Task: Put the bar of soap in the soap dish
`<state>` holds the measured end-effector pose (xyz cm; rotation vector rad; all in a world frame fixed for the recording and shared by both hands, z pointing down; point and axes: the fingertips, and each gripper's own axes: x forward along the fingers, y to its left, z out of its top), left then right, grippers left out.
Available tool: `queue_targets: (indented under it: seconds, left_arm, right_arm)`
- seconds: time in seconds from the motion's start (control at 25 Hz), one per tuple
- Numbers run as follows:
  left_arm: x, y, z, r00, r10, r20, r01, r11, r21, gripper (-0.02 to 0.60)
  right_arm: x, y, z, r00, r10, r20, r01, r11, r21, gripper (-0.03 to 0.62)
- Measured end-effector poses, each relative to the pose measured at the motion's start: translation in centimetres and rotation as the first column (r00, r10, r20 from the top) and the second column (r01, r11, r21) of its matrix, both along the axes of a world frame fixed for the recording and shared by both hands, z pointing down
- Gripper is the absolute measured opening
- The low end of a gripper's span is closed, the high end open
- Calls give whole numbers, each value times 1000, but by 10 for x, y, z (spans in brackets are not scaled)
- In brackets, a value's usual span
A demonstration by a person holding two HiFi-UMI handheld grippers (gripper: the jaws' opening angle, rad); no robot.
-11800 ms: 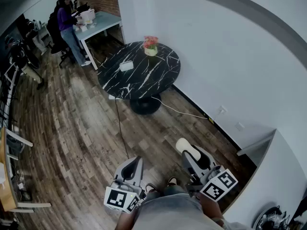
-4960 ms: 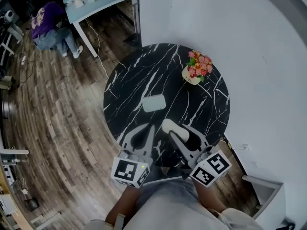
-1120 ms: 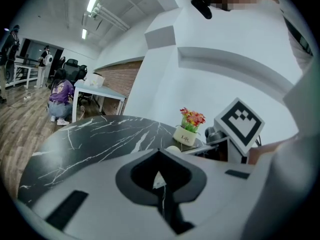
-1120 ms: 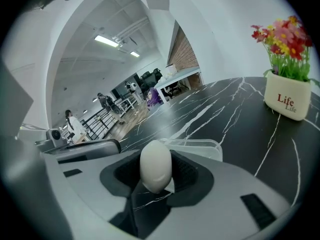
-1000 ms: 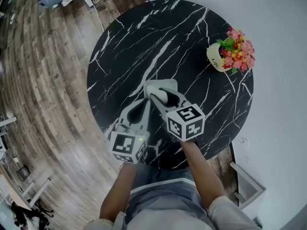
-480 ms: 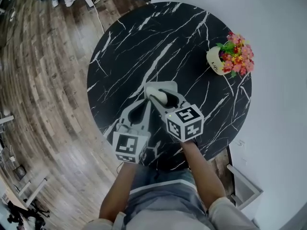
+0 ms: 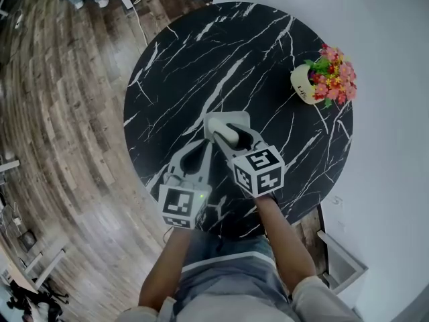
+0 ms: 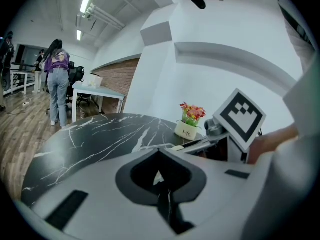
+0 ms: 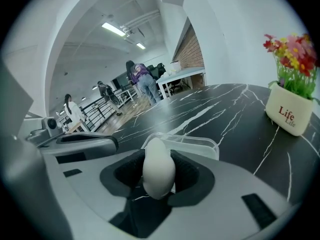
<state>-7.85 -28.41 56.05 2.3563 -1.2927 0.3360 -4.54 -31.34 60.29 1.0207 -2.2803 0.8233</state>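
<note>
The white oval bar of soap (image 9: 159,171) stands on its edge between the two dark padded jaws of the right grey plastic gripper (image 7: 226,133), which press on its flat sides and hold it. It hangs over the near end of the clear rectangular plastic soap dish (image 9: 200,140), low above it; no view shows whether it touches the dish. The dish rests near the middle of the round black marble-patterned table (image 7: 201,52) with white veins. The left grey plastic gripper (image 7: 203,145) lies just beside the right one, on its left, with its tips close to the near left corner of the dish; its jaws are closed together with nothing between them, and contact with the dish cannot be made out. Each gripper carries a cube with black-and-white square markers at its back end. Well apart, near the table's right edge, stands a small cream pot of pink, red and yellow flowers (image 7: 320,82). A brown wood-plank floor (image 7: 60,126) surrounds the table, and far off a person in a purple top (image 8: 57,81) stands at a pale desk (image 8: 100,91).
</note>
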Motion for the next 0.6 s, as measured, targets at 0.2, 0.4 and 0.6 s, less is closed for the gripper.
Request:
queue_targets:
  seconds: [0.2, 0.4, 0.6]
  left_arm:
    - [0, 2, 2, 1000, -17, -19, 16, 1000, -13, 2]
    - [0, 1, 3, 1000, -19, -22, 19, 1000, -17, 2]
    - [3, 2, 6, 999, -23, -34, 22, 1000, -21, 2]
  right_arm:
    - [2, 0, 0, 1000, 2, 0, -2, 1000, 6, 160]
    - [4, -2, -2, 1000, 4, -8, -4, 1000, 22, 167]
    - [8, -5, -3, 1000, 13, -26, -12, 999, 44, 180]
